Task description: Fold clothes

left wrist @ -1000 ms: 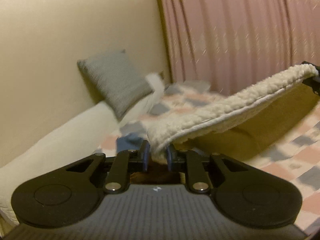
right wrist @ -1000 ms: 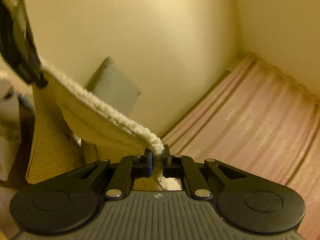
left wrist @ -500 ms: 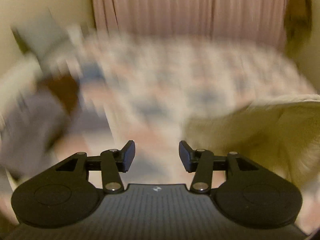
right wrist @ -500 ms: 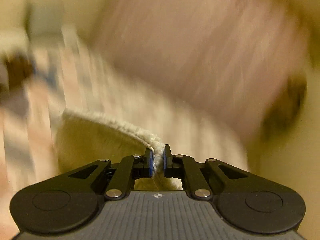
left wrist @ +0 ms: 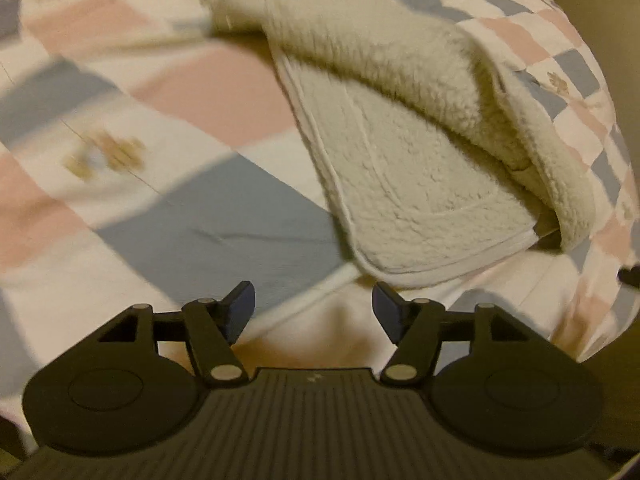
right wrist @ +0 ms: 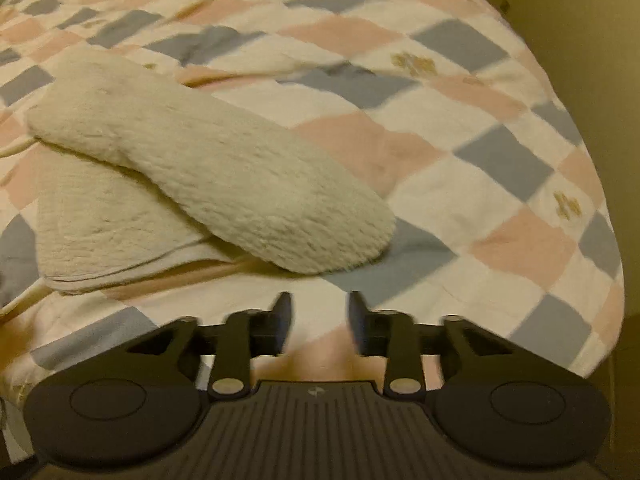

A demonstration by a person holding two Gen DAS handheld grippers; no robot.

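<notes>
A cream fleece garment (left wrist: pixel 420 128) lies folded over itself on the checkered bedspread (left wrist: pixel 180 92), near the bed's front edge. In the right wrist view the garment (right wrist: pixel 224 176) shows as a thick folded flap over a flatter layer. My left gripper (left wrist: pixel 313 306) is open and empty, just short of the garment's near hem. My right gripper (right wrist: pixel 318 312) is open and empty, just short of the flap's rounded end.
The pink, grey and white bedspread (right wrist: pixel 460 132) covers the whole bed. The bed's right edge (right wrist: pixel 600 240) drops off beside a beige wall (right wrist: pixel 592 40). A dark tip of the other gripper (left wrist: pixel 630 276) shows at the far right.
Both grippers held the garment's edge up in the air one second ago. The left opened first, then the right, and the garment now lies folded on the bed.
</notes>
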